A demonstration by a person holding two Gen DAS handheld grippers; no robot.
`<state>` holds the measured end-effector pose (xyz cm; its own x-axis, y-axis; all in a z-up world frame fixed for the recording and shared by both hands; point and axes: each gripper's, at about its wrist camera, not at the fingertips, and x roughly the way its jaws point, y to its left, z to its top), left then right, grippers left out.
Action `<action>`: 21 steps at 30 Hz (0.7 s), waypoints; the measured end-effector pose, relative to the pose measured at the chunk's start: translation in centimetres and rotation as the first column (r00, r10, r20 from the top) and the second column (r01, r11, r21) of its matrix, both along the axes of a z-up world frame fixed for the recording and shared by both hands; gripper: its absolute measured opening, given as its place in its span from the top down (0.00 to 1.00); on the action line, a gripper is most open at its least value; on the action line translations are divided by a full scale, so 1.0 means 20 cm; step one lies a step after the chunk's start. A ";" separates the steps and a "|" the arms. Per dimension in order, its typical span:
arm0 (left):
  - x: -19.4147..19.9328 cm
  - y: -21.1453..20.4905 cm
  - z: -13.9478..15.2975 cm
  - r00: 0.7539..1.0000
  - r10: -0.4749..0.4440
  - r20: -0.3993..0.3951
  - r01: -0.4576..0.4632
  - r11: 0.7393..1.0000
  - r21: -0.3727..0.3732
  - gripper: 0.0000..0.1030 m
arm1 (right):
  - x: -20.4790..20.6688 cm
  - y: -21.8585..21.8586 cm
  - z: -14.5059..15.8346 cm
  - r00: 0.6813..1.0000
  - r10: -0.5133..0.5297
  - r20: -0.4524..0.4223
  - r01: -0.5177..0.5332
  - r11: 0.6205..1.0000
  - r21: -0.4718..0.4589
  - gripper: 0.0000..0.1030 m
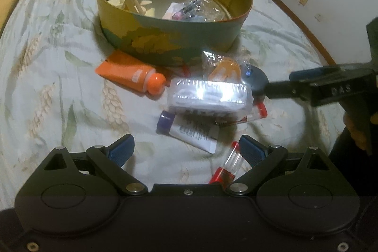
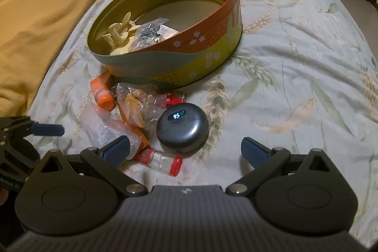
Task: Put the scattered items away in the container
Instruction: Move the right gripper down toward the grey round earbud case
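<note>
My right hand-held gripper [image 2: 185, 149] hangs spread wide and empty just near of the round grey earbud case [image 2: 183, 130], which lies on the bed [image 2: 295, 86] with its little lit display facing up. My left hand-held gripper [image 1: 186, 148] is spread too, holding nothing, low over the near end of the pile. The oval tin [image 2: 165, 37] sits at the far side of the heap, open. I judge the case is my next pick: I should come down so one finger lands on each side of its rounded body and close at its widest part, since the smooth shell could squirt out of a high pinch. The soft bedding will give, so I should press gently. Counting what is still out: one orange tube [image 1: 130, 73], one white tube with a purple cap [image 1: 186, 131], one flat clear plastic box [image 1: 209, 95], one crinkly bag with something orange inside [image 2: 137, 105], the one earbud case, and at least two red-capped clear vials [image 2: 160, 161]. In the tin already: one cream hair claw [image 2: 119, 36] and one small clear bag [image 2: 151, 31].
</note>
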<state>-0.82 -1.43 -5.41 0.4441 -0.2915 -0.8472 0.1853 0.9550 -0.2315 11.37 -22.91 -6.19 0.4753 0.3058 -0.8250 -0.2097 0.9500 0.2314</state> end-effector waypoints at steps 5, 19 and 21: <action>-0.02 -0.01 -0.02 1.000 0.001 -0.016 -0.001 1.000 -0.006 0.08 | 0.04 0.03 -0.02 1.000 0.022 -0.001 -0.022 0.999 -0.024 0.00; -0.07 -0.06 -0.04 1.000 -0.021 -0.019 0.020 1.000 -0.011 0.08 | 0.09 0.08 -0.04 0.997 0.071 0.032 -0.069 0.995 -0.067 0.01; -0.07 -0.06 -0.04 1.000 -0.017 -0.020 0.016 1.000 -0.013 0.08 | 0.09 0.09 -0.04 0.997 0.074 0.038 -0.072 0.995 -0.069 0.01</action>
